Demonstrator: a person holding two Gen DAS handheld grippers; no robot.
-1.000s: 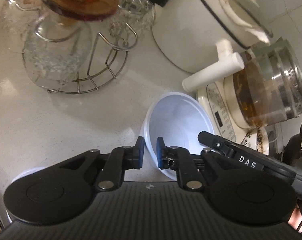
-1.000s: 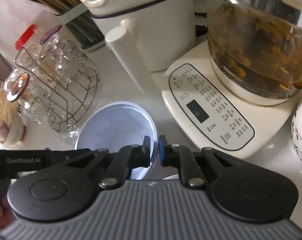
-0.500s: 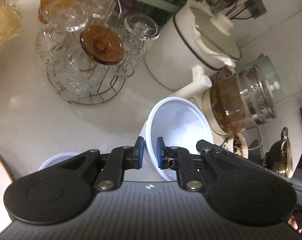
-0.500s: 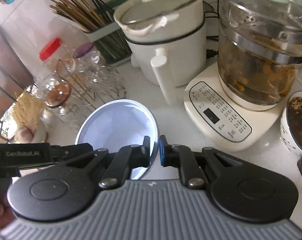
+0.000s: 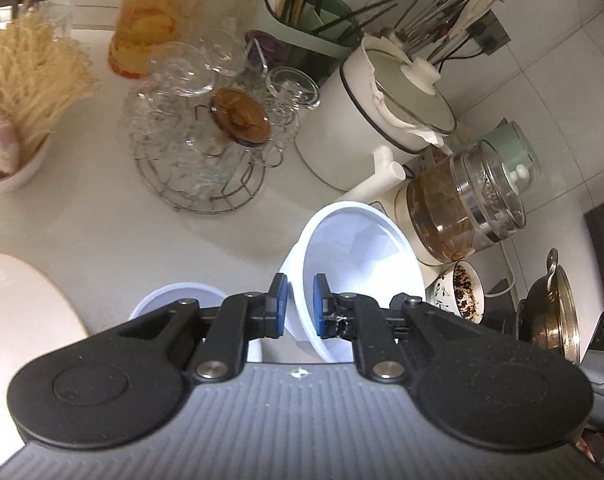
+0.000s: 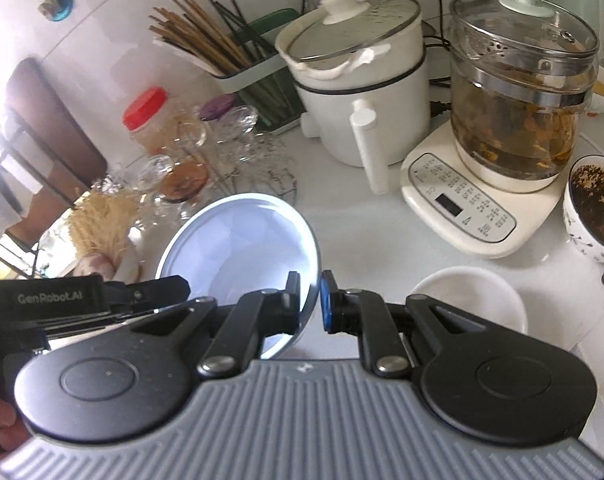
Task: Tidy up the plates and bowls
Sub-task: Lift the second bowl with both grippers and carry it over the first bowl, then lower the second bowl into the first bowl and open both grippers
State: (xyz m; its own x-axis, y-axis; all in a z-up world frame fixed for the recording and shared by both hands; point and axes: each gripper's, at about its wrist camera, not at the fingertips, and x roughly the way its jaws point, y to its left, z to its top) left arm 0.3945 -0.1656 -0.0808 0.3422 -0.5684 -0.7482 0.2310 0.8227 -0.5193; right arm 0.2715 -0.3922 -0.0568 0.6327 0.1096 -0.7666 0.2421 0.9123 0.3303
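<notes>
White kitchen counter (image 5: 102,220), cluttered along the tiled wall: wire rack of glassware (image 5: 206,140), red-lidded jar (image 5: 154,20), utensil holder (image 5: 309,28), white electric pot (image 5: 381,108), glass kettle of brown liquid on its base (image 6: 513,120), patterned bowl of dark bits (image 6: 597,208). Both my jaws are nearly closed, each pinching the rim of the same white bowl (image 5: 353,264). Left gripper (image 5: 300,310) has its blue pads either side of the near rim; right gripper (image 6: 310,304) clamps the opposite edge, seen side-on. Bowl is held tilted above the counter, in front of the kettle base, touching nothing else. Second white bowl (image 5: 178,300) sits on the counter below left; another white bowl (image 6: 473,300) below right. Pale round plate edge (image 5: 18,300) at far left.
</notes>
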